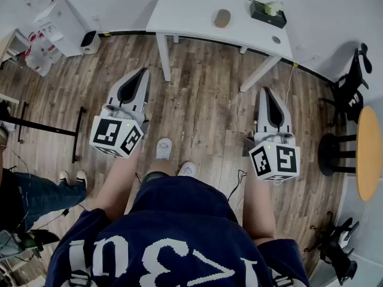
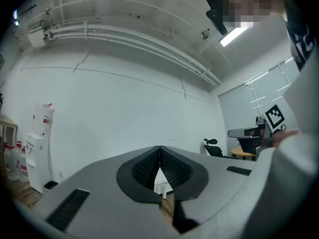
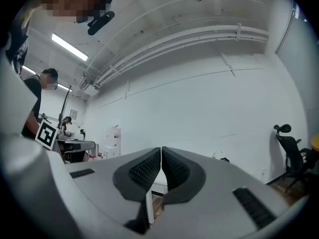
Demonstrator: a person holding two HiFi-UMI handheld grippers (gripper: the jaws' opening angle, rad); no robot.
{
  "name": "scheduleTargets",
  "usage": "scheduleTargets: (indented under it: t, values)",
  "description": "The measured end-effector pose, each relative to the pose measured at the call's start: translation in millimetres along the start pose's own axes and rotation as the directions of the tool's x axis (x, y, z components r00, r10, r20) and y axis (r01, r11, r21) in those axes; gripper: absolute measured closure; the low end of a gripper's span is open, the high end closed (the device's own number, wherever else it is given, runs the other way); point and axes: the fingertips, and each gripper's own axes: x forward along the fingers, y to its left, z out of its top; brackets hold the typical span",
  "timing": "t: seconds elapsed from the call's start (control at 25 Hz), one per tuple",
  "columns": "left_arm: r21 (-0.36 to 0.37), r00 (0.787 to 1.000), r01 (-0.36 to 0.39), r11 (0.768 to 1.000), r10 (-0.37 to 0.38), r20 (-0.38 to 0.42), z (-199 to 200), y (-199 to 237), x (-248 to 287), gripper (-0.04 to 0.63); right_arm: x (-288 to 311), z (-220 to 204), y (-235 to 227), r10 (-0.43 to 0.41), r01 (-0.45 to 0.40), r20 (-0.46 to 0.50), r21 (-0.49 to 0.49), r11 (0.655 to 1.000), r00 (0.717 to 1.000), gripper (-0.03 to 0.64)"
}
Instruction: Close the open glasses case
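Observation:
A small tan oval case (image 1: 222, 18) lies on the white table (image 1: 185, 11) ahead of me; from here I cannot tell whether its lid stands open. My left gripper (image 1: 143, 70) is held out over the wood floor, short of the table's left leg, jaws shut with nothing in them. My right gripper (image 1: 264, 90) hangs level near the table's right leg, also shut and empty. In the left gripper view the dark ribbed pads (image 2: 149, 166) meet at the tips. The right gripper view shows its pads (image 3: 147, 169) pressed together, facing a white wall.
A dark box (image 1: 267, 12) with something pale in it sits at the table's right end. A black office chair (image 1: 353, 76), a black stool (image 1: 335, 154) and a round wooden table (image 1: 370, 151) stand to the right. Another person (image 1: 36, 190) stands at left, beside a black floor stand (image 1: 48, 127).

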Motion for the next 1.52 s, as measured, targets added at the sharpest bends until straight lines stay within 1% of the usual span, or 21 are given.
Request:
scheduleTargets:
  t: [0.24,0.4,0.48,0.72,0.84,1.0,1.12,1.32,1.52]
  values:
    - [0.005,1.000,0.009,1.000,-0.009,0.003,0,-12,6,0.581,-3,1,-9,0.003,-0.003,0.017,0.004,1.000,1.000,0.591]
    - [0.008,1.000,0.017,1.000,-0.017,0.002,2,-13,16,0.581,1,7,-19,-0.008,0.004,0.060,0.059,0.998,0.998,0.591]
    - [0.007,1.000,0.019,1.000,-0.019,-0.002,2,-12,23,0.581,7,7,-23,-0.004,-0.001,0.069,0.081,0.997,0.998,0.591]
    - [0.006,1.000,0.015,1.000,-0.015,0.004,1,5,53,0.581,40,8,-32,0.006,-0.011,0.075,0.070,0.997,0.997,0.589]
    - [0.000,1.000,0.020,1.000,-0.020,0.007,-3,21,78,0.581,69,5,-37,0.010,-0.014,0.067,0.063,0.998,0.998,0.589]
    - [-0.014,0.999,0.038,0.999,-0.037,0.020,-6,51,124,0.581,118,4,-46,0.003,-0.005,0.055,0.046,0.999,0.998,0.589]
    - [-0.023,0.998,0.063,0.998,-0.063,0.026,-6,75,165,0.581,160,6,-55,-0.008,0.006,0.055,0.038,0.999,0.998,0.590]
    - [-0.012,0.992,0.117,0.993,-0.116,0.047,-1,116,232,0.581,229,12,-68,-0.049,0.046,0.072,0.037,0.998,0.996,0.591]
    - [-0.005,0.986,0.159,0.987,-0.158,0.059,1,149,286,0.581,283,12,-76,-0.073,0.071,0.082,0.035,0.997,0.994,0.589]
